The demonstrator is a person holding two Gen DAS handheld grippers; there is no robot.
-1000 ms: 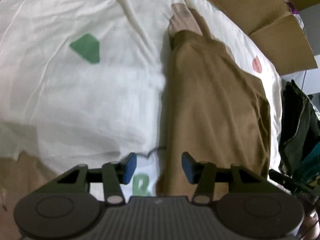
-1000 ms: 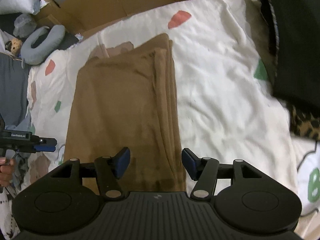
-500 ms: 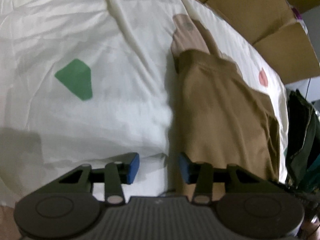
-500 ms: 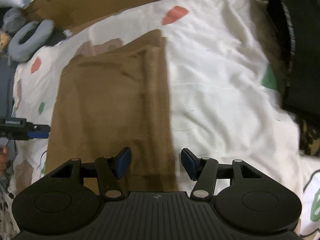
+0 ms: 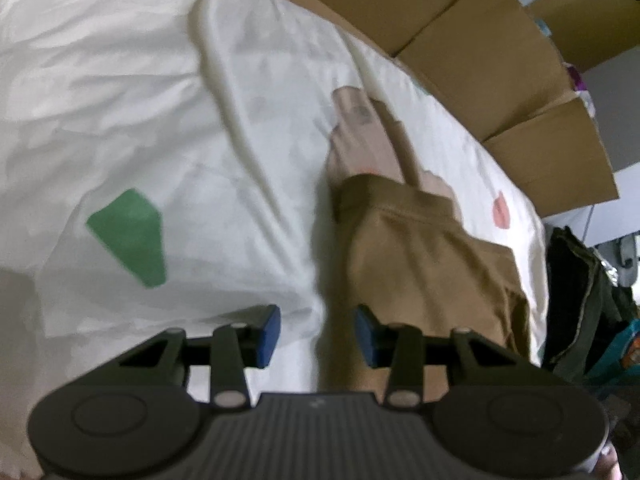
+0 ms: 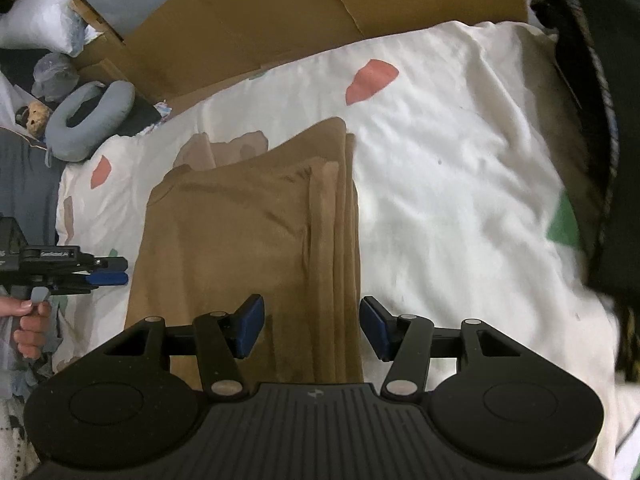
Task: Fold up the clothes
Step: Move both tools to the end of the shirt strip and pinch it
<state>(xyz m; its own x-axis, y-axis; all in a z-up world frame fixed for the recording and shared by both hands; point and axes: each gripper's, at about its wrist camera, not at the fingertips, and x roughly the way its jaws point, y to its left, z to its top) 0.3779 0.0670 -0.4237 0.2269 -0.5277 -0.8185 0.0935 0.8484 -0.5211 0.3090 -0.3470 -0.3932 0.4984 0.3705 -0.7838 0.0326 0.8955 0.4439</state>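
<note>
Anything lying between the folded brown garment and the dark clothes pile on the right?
Only bare white bedsheet with a coral patch and a green patch printed on it. The right wrist view shows that stretch between the brown garment and the dark clothes pile clearly.

My left wrist view is soft with motion blur across the white sheet (image 5: 160,120), my right wrist view sharper though smeared at its right edge, both dimly and evenly lit, fisheye-bent with dark corners, my gripper bodies casting faint shadows below.
</note>
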